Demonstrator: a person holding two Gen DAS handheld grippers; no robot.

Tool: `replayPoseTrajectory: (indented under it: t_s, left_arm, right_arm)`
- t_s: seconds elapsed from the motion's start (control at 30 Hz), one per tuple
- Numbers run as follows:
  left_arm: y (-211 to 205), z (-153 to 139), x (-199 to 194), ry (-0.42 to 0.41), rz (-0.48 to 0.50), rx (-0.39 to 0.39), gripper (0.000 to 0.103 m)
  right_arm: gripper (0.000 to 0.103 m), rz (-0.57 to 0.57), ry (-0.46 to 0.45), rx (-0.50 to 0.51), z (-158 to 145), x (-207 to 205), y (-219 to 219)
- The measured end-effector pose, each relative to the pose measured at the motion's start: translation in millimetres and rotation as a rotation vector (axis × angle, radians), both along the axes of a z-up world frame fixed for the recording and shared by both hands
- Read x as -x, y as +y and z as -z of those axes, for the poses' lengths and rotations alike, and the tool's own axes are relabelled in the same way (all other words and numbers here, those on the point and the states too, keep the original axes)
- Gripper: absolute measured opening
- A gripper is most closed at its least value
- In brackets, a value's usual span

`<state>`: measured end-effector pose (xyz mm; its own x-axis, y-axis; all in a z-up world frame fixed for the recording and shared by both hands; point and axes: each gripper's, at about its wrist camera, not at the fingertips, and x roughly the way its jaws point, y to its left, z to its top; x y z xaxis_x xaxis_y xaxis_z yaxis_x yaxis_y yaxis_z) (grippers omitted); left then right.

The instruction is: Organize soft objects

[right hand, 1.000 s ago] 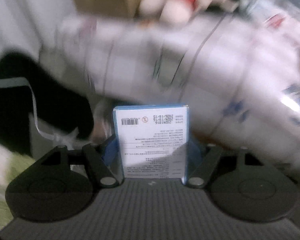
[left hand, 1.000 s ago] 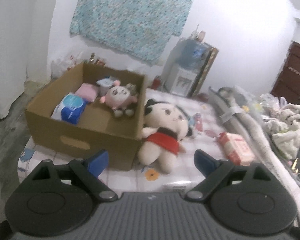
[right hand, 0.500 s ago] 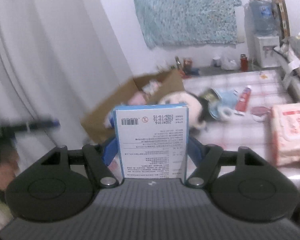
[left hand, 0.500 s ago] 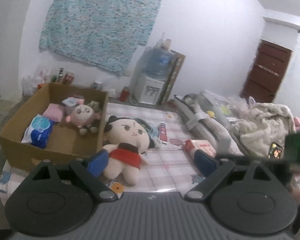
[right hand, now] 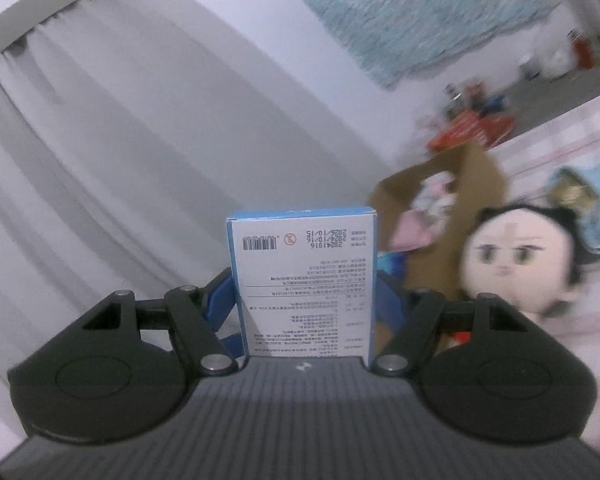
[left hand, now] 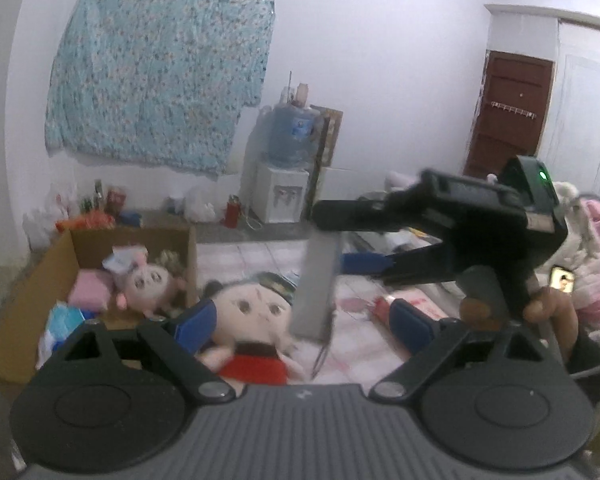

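My right gripper (right hand: pixel 303 292) is shut on a white and blue box (right hand: pixel 303 280) and holds it in the air. In the left wrist view that gripper (left hand: pixel 340 268) and its box (left hand: pixel 316 284) hang above a black-haired doll in red (left hand: pixel 256 320). My left gripper (left hand: pixel 304 320) is open and empty, with the doll between its fingers but farther off. The doll lies against an open cardboard box (left hand: pixel 28 276) that holds a pink plush (left hand: pixel 148 280), a pink pack (left hand: pixel 90 294) and a blue pack (left hand: pixel 62 324). The doll (right hand: pixel 516 264) and cardboard box (right hand: pixel 476 184) also show in the right wrist view.
A red and white tissue pack (left hand: pixel 416 306) lies on the checked cloth (left hand: pixel 356 344) right of the doll. A water dispenser (left hand: pixel 286 176) stands at the back wall. Rolled bedding and pink clothes (left hand: pixel 596 280) are piled on the right. A white curtain (right hand: pixel 80 180) hangs to the left.
The right gripper with its box has swung up and into the left wrist view, above the doll. The left gripper has tilted up and moved closer to the doll.
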<state>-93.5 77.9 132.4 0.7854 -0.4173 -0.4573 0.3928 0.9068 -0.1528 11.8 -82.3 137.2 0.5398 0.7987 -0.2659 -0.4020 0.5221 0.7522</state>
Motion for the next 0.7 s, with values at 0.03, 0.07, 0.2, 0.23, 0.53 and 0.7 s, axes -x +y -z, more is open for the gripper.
replayPoseTrajectory:
  t_s: [0.03, 0.07, 0.2, 0.23, 0.53, 0.7]
  left_arm:
    - [0.5, -0.4, -7.6, -0.009, -0.007, -0.012, 0.094]
    - [1.9, -0.8, -15.7, -0.012, -0.019, -0.022, 0.094]
    - [10.8, 3.0, -54.0, -0.013, -0.083, -0.077, 0.08]
    - [13.0, 2.9, -61.6, -0.014, -0.096, -0.099, 0.076]
    - [35.7, 30.0, -132.4, 0.131, -0.143, -0.145, 0.026]
    - [51.2, 44.7, -158.7, 0.232, -0.209, -0.104, 0.02]
  right_arm:
    - [0.071, -0.026, 0.005, -0.011, -0.8, -10.6, 8.1]
    - [0.071, -0.05, 0.01, -0.02, -2.0, -17.7, 15.2]
    - [0.071, -0.132, 0.051, -0.054, -0.4, -57.2, 40.9]
    - [0.071, -0.147, 0.061, -0.054, 1.3, -67.5, 46.8]
    - [0.071, -0.218, 0.213, -0.115, 53.3, -142.9, 77.1]
    - [0.076, -0.232, 0.255, -0.116, 82.9, -175.3, 87.7]
